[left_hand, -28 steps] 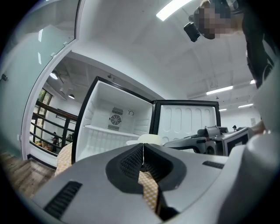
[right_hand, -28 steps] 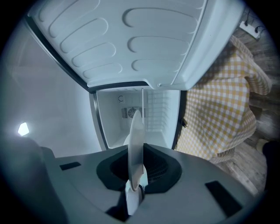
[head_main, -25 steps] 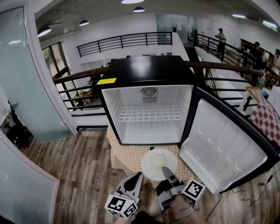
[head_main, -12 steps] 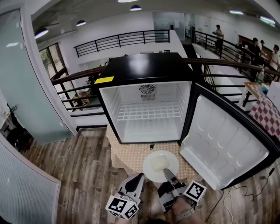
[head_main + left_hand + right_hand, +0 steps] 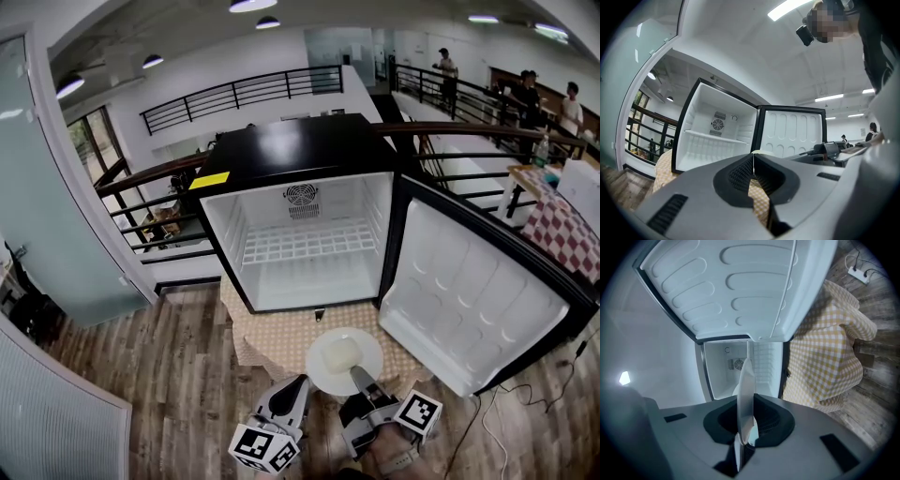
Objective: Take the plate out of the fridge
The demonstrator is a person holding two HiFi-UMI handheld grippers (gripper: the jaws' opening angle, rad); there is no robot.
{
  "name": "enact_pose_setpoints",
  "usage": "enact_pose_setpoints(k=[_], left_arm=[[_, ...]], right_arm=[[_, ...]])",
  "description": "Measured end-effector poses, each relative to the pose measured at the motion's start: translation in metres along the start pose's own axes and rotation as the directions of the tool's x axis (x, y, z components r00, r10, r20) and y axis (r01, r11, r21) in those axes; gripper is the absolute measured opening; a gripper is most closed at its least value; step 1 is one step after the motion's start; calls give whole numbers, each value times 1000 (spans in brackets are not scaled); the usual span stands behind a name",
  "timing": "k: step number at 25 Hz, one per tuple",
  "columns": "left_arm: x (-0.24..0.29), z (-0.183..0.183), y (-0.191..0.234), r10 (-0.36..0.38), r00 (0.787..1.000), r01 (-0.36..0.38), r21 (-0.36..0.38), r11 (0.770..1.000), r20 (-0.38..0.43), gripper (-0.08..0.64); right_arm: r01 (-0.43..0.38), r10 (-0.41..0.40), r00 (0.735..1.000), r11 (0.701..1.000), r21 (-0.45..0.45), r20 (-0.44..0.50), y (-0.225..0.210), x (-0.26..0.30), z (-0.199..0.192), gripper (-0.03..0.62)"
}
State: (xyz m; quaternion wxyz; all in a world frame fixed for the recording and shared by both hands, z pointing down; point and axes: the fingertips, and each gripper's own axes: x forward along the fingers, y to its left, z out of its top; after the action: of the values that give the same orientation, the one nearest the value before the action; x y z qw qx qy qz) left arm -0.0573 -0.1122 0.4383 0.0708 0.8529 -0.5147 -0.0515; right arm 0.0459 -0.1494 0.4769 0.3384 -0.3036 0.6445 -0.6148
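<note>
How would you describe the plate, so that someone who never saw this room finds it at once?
Find the black fridge, standing open with its white inside empty. Just in front of it, above the checked cloth, is a round white plate carrying a pale lump. It is the only dish here, and the right gripper is shut on its near edge.

The head view looks steeply down from above on the open black fridge with a white inside [image 5: 300,234], which stands a short way ahead. The left gripper view sits low and looks up into that same fridge. The right gripper view, rolled sideways, faces it too, nearer its white ribbed door [image 5: 740,287].
</note>
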Motion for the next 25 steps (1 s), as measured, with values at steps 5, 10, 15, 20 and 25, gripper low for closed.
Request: enact_pose_setpoints(k=[5, 10, 15, 20, 25], left_arm=[[-15, 3, 4, 1, 1000, -1, -5, 1000, -3, 11], [-32, 0, 6, 1, 1000, -1, -14, 1000, 0, 11], [-46, 1, 3, -3, 1000, 3, -20, 1000, 10, 11], [-61, 2, 0, -7, 1000, 8, -28, 1000, 17, 11], [-78, 2, -2, -13, 1000, 13, -37, 999, 18, 11]], right_arm=[[9, -9, 1000, 1000, 5, 12, -2, -10, -12, 52], [15, -15, 1000, 1000, -2, 10, -4, -19, -27, 52], [11, -11, 1000, 1000, 3, 8, -3, -30, -41, 52], [-1, 1, 1000, 1000, -2, 9, -3, -41, -53, 53], [-7, 7, 1000, 1000, 1, 9, -2, -51, -68, 52]])
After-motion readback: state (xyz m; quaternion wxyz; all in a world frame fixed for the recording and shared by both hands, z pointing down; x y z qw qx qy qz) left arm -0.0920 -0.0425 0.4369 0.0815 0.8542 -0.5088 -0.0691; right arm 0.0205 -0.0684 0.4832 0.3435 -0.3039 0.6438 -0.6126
